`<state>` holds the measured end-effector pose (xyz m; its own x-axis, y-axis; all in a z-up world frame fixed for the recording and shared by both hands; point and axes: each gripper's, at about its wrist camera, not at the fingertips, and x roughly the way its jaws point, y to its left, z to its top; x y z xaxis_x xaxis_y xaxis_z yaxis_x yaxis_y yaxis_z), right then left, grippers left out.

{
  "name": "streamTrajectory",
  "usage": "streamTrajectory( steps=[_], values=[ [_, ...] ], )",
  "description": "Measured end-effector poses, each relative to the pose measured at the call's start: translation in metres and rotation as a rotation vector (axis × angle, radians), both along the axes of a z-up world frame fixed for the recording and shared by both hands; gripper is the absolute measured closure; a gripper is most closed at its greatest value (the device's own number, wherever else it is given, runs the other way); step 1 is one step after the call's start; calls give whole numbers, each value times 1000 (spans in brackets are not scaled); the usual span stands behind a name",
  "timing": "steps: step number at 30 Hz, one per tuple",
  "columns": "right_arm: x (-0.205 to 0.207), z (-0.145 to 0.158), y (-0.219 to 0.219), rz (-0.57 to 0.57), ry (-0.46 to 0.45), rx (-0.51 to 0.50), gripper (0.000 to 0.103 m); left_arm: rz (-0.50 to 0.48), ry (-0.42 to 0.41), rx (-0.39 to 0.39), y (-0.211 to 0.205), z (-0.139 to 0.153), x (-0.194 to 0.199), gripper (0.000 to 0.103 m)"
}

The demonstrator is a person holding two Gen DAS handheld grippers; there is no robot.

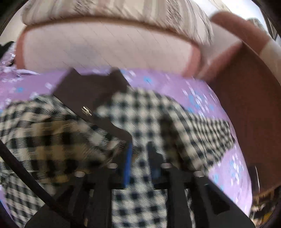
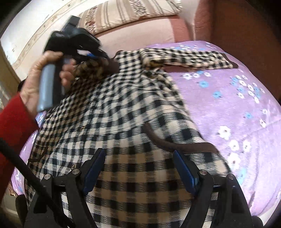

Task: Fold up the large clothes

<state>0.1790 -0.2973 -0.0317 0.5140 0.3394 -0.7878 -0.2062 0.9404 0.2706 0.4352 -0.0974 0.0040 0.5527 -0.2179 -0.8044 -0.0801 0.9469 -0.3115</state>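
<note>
Checked coat (image 2: 123, 108) lies spread on the purple floral bedspread (image 2: 237, 105), long axis running from the right gripper (image 2: 138, 168) up toward the pillows (image 2: 140, 10); one sleeve (image 2: 184, 57) stretches off to the right at the far end.

Right gripper: fingers wide apart, hovering over the near hem, nothing between the blue pads (image 2: 184, 168). Cloth fills the gap behind them, but I can't tell whether the pads touch it.

Left gripper (image 1: 139, 157): fingers nearly together, a narrow gap showing between them in its own view. In the right view it sits at the far collar end, held by the left hand (image 2: 40, 82), with bunched fabric at its tips. Gripping that fabric or not: cannot tell (both views are motion-blurred).

Key relation, my read: each gripper owns one end of the long axis, left at the collar, right at the hem. Right is nearer the free hem edge, so a lengthwise fold would likely start there.

Hard to make out: the dark brown trim (image 1: 91, 98) crossing the left view could be collar or placket. The coat's left edge is cut off by the hand and red sleeve (image 2: 12, 122).
</note>
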Motion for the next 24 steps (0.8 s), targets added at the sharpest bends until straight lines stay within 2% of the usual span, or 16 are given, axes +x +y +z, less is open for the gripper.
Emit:
streamTrajectory(
  steps=[1,3,6,8,11,14,18,20,23,24],
  values=[
    [0,1,-3,-2,-1,9,19,-17,3,-23,-2,-1,-5,56],
    [3,7,-8,-3,-11,31,19,-13,-21,-50,7,7,-20,43],
    [13,18,-7,10,-37,43,19,6,-62,-53,26,26,-50,29],
    [31,28,1,34,-59,62,19,42,-77,-12,52,29,-74,29],
    [62,36,20,62,-83,82,19,123,-67,95,86,28,-109,28],
    [110,33,49,94,-84,89,19,202,-44,142,116,17,-145,28],
    [183,12,86,89,15,138,19,265,-32,201,140,6,-174,28],
    [213,-2,98,64,91,202,19,286,-35,238,148,4,-181,28],
    [241,-20,114,14,190,275,20,297,-39,270,152,1,-184,28],
    [244,-23,117,-1,199,273,25,298,-35,277,153,0,-183,28]
  ],
)
